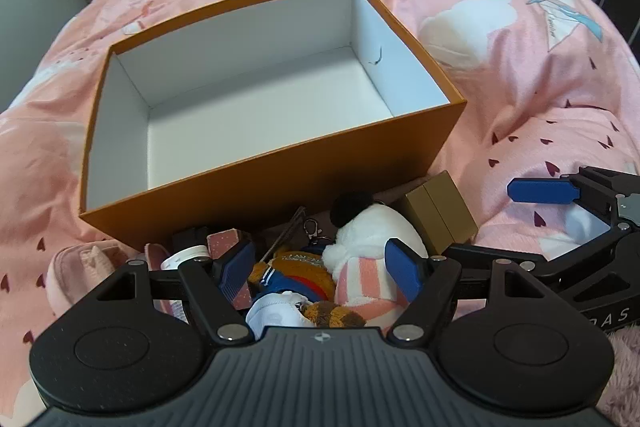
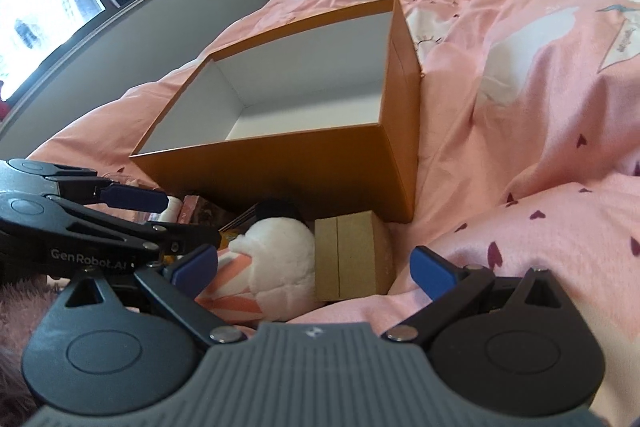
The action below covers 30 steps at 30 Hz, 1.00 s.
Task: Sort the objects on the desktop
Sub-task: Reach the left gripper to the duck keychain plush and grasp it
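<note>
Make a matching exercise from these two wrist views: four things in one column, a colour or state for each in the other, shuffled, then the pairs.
Things:
1. large box
2. small cardboard box
3. plush toy
4. left gripper

Descriptions:
A. white, with pink stripes
B. orange outside, white and empty inside
C. open, above the pile of small items
D. plain brown, closed, beside the plush

Pairs: 1-B, 2-D, 3-A, 4-C
</note>
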Motion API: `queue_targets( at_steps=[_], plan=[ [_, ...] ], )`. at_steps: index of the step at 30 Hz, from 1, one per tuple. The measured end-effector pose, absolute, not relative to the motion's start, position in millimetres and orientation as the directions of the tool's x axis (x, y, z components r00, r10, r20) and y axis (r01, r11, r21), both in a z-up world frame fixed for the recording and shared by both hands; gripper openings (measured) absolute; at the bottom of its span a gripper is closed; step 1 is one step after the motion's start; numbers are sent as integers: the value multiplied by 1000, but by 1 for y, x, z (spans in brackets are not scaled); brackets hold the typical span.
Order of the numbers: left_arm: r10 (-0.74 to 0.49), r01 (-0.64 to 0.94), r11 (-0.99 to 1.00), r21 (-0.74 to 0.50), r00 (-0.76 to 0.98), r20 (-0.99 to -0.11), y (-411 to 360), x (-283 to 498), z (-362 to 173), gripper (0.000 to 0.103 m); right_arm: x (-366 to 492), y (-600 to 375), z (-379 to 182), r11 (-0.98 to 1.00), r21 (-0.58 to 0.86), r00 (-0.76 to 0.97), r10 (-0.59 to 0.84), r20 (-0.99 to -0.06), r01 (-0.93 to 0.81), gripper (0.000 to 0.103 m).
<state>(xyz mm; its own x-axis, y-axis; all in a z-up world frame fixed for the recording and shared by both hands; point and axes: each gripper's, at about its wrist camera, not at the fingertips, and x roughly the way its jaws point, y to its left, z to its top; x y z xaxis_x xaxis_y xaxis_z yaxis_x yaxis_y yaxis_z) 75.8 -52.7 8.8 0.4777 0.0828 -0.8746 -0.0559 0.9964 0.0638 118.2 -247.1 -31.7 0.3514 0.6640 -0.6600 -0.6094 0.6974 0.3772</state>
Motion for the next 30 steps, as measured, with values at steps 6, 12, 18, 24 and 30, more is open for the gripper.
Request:
queue_targets(
  at_steps=[6, 12, 18, 24, 30],
  plan=[
    [14, 28, 999, 35, 544, -839, -43, 66, 13, 85, 101, -242, -20, 770, 311, 440, 592, -675, -557, 102],
    [-21, 24, 1000, -7, 621, -783, -19, 48, 22, 85, 79, -227, -12, 797, 250, 484, 549, -682, -550, 102],
    [-27, -22, 998, -53, 638, -769, 3, 31, 23, 85, 64, -213, -3, 787, 201, 481, 534, -695, -583, 102],
    [-5, -54, 997, -48, 612, -791, 7, 19, 18, 85, 56, -210, 5, 793, 186, 491, 523, -697, -581, 102],
    [-21, -51, 996, -67, 614, -789, 9, 9, 18, 85, 47, -203, 10, 796, 130, 513, 495, -701, -591, 102]
  ],
)
